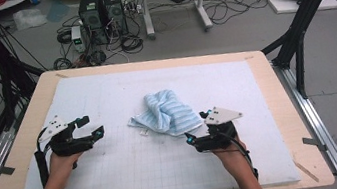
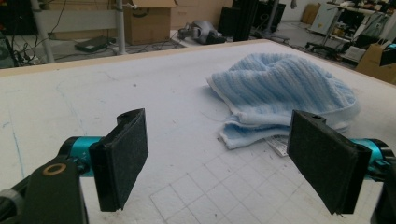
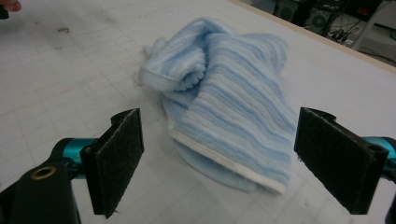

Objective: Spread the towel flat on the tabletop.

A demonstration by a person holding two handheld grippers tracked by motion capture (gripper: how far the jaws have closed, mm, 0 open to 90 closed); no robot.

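**Two Open Grippers and One Crumpled Towel**

One big wooden table (image 1: 22, 141) holds everything here. A white mat (image 1: 117, 173) with thin grid lines covers most of its top, and the wood shows as a border all around the mat.

Near the middle of the mat lies a towel (image 1: 169, 112). It is light blue with white stripes. It is bunched up in a soft heap, not spread flat. One edge has a white hem, and a small white tag sticks out from under it on the mat. The towel rests on the mat and nothing is holding it.

The left gripper (image 1: 91, 126) sits on the left side of the mat, in the person's left hand (image 1: 61, 163). It is well apart from the towel. Its two black jaws stand wide apart with nothing between them. In the left gripper view, the towel (image 2: 285, 95) lies ahead and off to the right.

The right gripper (image 1: 196, 126) is just beside the near right edge of the towel, in the person's right hand (image 1: 231, 158). Its jaws are spread wide too, and the pads do not press on anything. In the right gripper view, the towel (image 3: 229, 107) lies on the mat just ahead of the two jaws, close to them.
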